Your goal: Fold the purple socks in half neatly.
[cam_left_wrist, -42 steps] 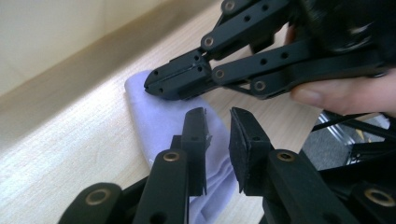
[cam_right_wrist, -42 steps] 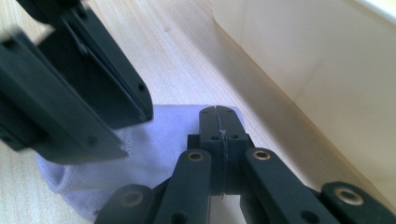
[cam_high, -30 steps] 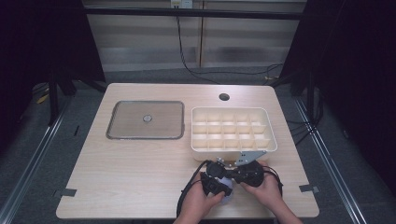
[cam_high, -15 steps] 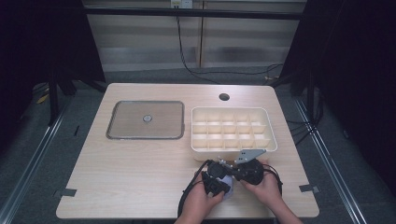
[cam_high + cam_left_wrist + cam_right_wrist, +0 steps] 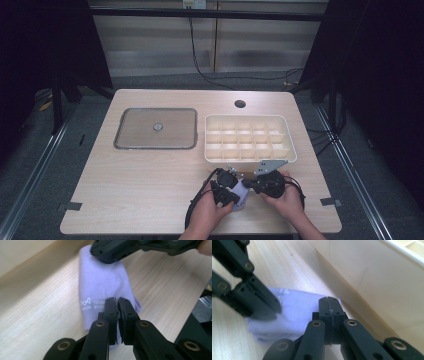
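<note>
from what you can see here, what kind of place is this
Likely a lab or test room set up for recording: a lone wooden table ringed by black curtains, cables on the floor, and hand-held grippers folding a cloth.

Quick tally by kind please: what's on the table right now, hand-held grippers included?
Hand-held grippers: 2, left hand-held gripper and right hand-held gripper, both pinching the cloth
Lavender cloth: 1
Cream compartment tray: 1
Flat grey lid with centre knob: 1
Total: 5
</note>
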The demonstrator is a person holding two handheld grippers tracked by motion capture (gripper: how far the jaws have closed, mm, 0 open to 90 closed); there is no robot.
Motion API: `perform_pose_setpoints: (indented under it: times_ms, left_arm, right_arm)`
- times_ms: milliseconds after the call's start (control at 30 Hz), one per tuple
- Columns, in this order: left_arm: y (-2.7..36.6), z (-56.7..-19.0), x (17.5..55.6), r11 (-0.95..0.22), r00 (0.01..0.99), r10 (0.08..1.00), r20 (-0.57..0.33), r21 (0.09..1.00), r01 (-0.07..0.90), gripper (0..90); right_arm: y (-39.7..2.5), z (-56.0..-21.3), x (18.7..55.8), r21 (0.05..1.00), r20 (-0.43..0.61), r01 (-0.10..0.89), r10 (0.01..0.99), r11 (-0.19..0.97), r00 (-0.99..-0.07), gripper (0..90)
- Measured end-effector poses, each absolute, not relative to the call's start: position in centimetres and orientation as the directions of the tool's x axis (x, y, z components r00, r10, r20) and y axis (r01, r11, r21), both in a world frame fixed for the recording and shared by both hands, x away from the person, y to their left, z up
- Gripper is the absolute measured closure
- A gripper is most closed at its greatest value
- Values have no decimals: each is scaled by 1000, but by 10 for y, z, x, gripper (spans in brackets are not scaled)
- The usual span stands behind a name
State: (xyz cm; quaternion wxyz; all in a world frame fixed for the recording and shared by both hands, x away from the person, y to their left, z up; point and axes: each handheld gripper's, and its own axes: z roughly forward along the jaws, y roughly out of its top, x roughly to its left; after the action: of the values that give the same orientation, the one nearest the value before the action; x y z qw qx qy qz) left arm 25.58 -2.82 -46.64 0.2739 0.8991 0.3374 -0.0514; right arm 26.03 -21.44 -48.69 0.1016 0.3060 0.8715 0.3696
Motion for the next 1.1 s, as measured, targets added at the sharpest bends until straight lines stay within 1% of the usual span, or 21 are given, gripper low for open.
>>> perform_pose_setpoints:
  times_ms: [133,267,367,500,833,1100]
  left_arm:
    - [-29,-467,253,-622,767,584,-266,459,634,874]
    - [-27,-469,255,-606,753,589,-294,455,652,882]
    - [-29,-468,252,-615,761,591,-269,460,640,883]
    - [-27,-469,255,-601,749,591,-301,455,657,883]
    - [-28,-461,257,-598,743,593,-310,448,665,884]
    - [-31,-452,260,-583,743,584,-327,469,664,884]
  right_arm:
    - [-214,-487,260,706,51,459,608,539,-792,900]
    - [-214,-487,261,707,50,458,607,539,-793,900]
    - [-214,-487,261,707,49,455,604,542,-796,900]
    - [-214,-487,261,707,49,456,606,540,-794,900]
    - [-215,-487,260,706,45,452,603,545,-796,900]
    - [-215,-487,261,703,50,460,607,542,-793,900]
